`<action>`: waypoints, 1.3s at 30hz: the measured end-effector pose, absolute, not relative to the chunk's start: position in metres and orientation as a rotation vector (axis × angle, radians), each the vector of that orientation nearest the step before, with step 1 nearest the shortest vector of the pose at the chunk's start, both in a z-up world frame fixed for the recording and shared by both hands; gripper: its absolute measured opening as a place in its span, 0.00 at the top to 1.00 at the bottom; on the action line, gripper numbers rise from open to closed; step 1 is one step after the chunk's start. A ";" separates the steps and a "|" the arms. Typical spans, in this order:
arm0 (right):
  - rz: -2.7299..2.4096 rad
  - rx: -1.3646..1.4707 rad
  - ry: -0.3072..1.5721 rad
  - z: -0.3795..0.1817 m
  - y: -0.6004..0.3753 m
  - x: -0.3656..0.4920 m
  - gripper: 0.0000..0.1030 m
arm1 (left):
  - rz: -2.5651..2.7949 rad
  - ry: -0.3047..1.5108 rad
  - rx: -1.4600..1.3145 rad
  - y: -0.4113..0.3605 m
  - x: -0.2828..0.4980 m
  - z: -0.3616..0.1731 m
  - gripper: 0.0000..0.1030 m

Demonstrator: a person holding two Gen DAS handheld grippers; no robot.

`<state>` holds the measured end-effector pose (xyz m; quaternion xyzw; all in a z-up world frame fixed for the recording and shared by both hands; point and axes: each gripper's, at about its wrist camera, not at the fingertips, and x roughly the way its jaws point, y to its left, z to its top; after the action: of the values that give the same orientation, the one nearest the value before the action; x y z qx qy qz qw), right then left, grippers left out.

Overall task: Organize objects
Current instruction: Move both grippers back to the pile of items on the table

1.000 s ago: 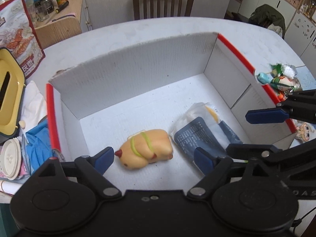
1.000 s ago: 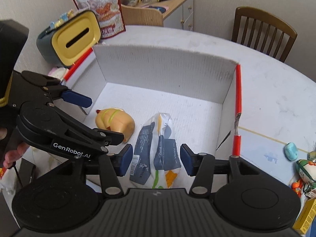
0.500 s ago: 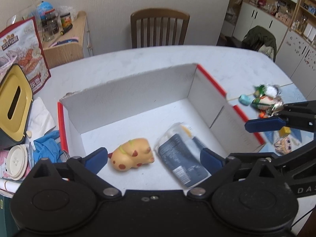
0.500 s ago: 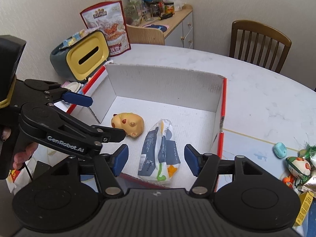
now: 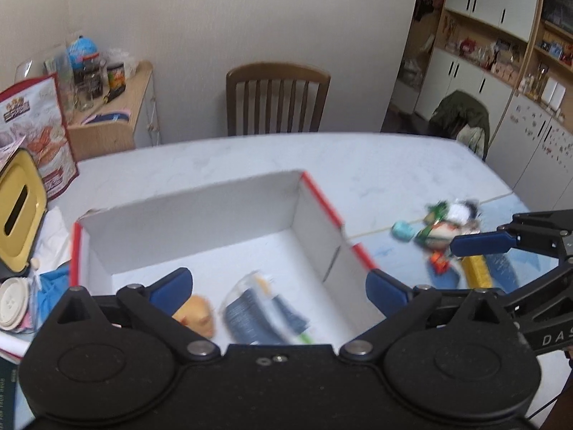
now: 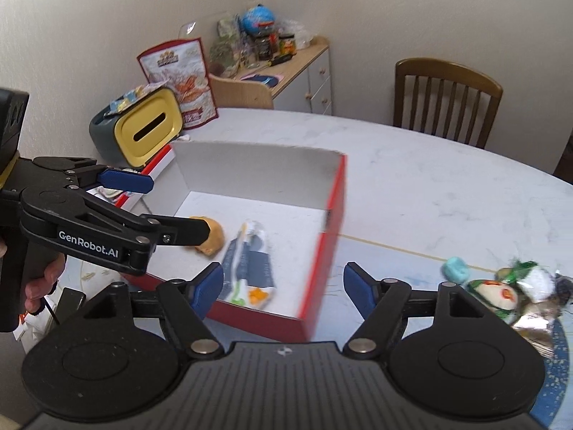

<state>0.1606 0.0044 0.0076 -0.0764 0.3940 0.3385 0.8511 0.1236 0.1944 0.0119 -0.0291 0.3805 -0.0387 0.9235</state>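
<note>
From the left wrist, your left gripper [image 5: 277, 285] hangs wide and empty above the box [image 5: 315, 215]; loose items [image 5: 444, 229] sit at 2 o'clock; from the right wrist, your right gripper [image 6: 283, 288] gapes empty too; swing toward the pile [image 6: 508, 290] at 3 o'clock, descending squarely.

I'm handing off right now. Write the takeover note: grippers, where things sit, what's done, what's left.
Left gripper: open, empty, above the near side of the box.
Right gripper: open, empty, near the box's right wall.
Done: orange toy and blue pouch lie side by side in the box.
Left: teal piece, the wrapper and toy pile and a yellow item lie on the table to the box's right.
</note>
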 end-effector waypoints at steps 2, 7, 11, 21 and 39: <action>0.704 -0.157 0.814 0.012 -0.012 0.163 0.24 | -0.084 0.759 -0.067 0.182 0.124 0.014 0.00; 0.652 -0.142 0.768 0.021 -0.061 0.172 0.22 | -0.130 0.721 -0.115 0.154 0.127 0.016 0.00; 0.601 -0.138 0.748 0.024 -0.101 0.180 0.22 | -0.165 0.735 -0.155 0.131 0.134 0.012 0.00; 0.521 -0.172 0.712 0.014 -0.181 0.186 0.22 | -0.221 0.743 -0.105 0.061 0.146 -0.001 0.00; 0.414 -0.268 0.786 -0.051 -0.230 0.214 0.22 | -0.308 0.835 0.141 -0.038 0.163 -0.063 0.00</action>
<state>0.2141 -0.2301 -0.0513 -0.1290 0.3790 0.1997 0.8944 0.1631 -0.0376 -0.0635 0.0680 0.4035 -0.1487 0.9003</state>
